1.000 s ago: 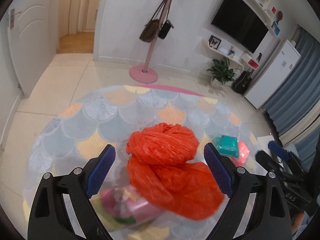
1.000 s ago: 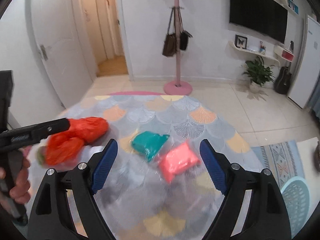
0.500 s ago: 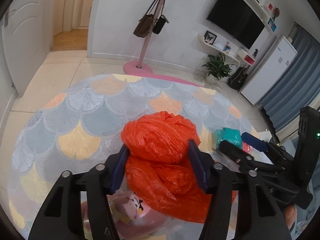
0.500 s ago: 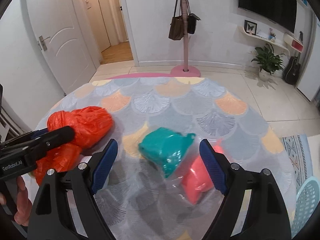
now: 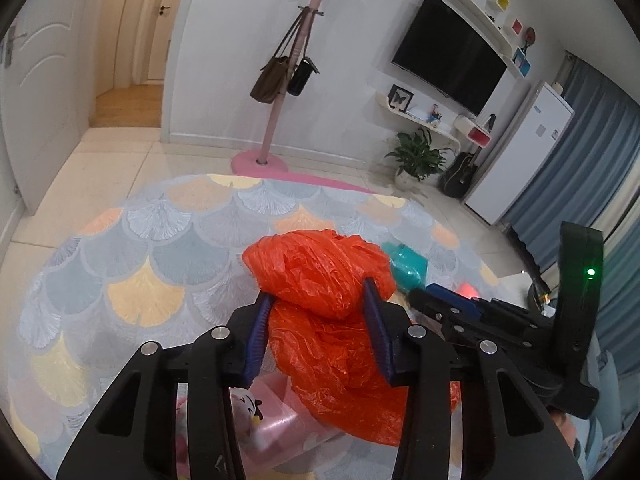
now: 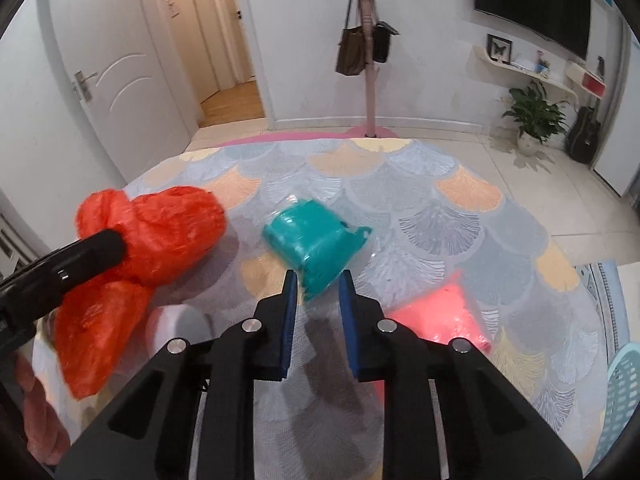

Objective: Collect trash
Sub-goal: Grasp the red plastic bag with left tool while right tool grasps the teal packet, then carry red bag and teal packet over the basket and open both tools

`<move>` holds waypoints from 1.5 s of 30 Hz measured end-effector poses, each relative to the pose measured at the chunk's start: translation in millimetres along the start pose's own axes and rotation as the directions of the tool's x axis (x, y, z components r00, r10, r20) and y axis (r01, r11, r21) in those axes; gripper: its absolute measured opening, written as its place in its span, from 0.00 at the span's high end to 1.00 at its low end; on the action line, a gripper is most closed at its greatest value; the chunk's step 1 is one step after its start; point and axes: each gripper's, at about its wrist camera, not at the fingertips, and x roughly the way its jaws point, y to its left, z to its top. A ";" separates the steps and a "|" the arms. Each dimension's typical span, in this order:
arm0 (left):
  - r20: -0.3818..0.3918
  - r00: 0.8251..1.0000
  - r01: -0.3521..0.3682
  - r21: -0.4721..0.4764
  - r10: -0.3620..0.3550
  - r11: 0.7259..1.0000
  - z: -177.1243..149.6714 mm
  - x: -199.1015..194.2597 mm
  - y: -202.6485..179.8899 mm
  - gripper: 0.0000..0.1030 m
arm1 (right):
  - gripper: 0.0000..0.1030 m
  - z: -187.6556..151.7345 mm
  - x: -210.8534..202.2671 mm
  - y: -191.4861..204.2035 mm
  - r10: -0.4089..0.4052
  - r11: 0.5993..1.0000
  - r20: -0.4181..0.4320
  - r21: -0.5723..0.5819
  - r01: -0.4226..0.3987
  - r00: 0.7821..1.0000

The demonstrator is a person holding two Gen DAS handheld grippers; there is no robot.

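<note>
My left gripper (image 5: 318,296) is shut on a crumpled orange plastic bag (image 5: 320,268), which hangs down below the jaws over the round table. The bag also shows in the right wrist view (image 6: 152,236) with a left finger across it. My right gripper (image 6: 318,280) is shut on the near corner of a teal bag in clear wrap (image 6: 316,240). A pink-red packet (image 6: 440,316) lies on the table just right of the right gripper. In the left wrist view the right gripper (image 5: 448,300) sits beside the teal bag (image 5: 406,264).
The table has a scalloped pastel cloth (image 6: 420,184) under clear plastic. A pink package with a cartoon face (image 5: 256,420) lies below the left gripper. A pink coat stand with bags (image 6: 366,52), a potted plant (image 6: 532,116) and a light-blue basket (image 6: 624,400) stand on the floor.
Both grippers were open a second ago. The left has closed on the orange bag and lifted it; the right has moved to the teal bag and closed on it.
</note>
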 end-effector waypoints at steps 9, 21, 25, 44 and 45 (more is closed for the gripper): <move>0.091 0.996 -0.025 -0.005 0.025 1.000 4.4 -14.7 4.7 0.60 | 0.32 26.4 -14.2 8.9 -0.066 0.993 0.071 -0.092 0.072 0.995; 0.126 0.992 -0.001 -0.062 0.009 0.998 11.2 -22.1 18.1 0.60 | 0.49 35.8 39.0 11.8 -0.023 0.992 -0.048 -0.127 0.016 0.999; 0.134 0.991 0.001 -0.049 0.006 0.999 11.4 -23.1 15.4 0.60 | 0.57 33.7 30.8 12.5 -0.010 0.994 -0.028 -0.106 0.007 1.000; 0.137 0.965 0.190 0.214 -0.222 0.958 -6.8 -55.1 -130.8 0.60 | 0.58 -23.4 -181.8 -109.4 -0.217 0.963 0.250 0.211 0.166 0.944; 0.127 0.964 0.203 0.227 -0.235 0.953 -9.5 -53.9 -140.4 0.60 | 0.58 -32.4 -192.6 -123.1 -0.245 0.953 0.252 0.240 0.184 0.936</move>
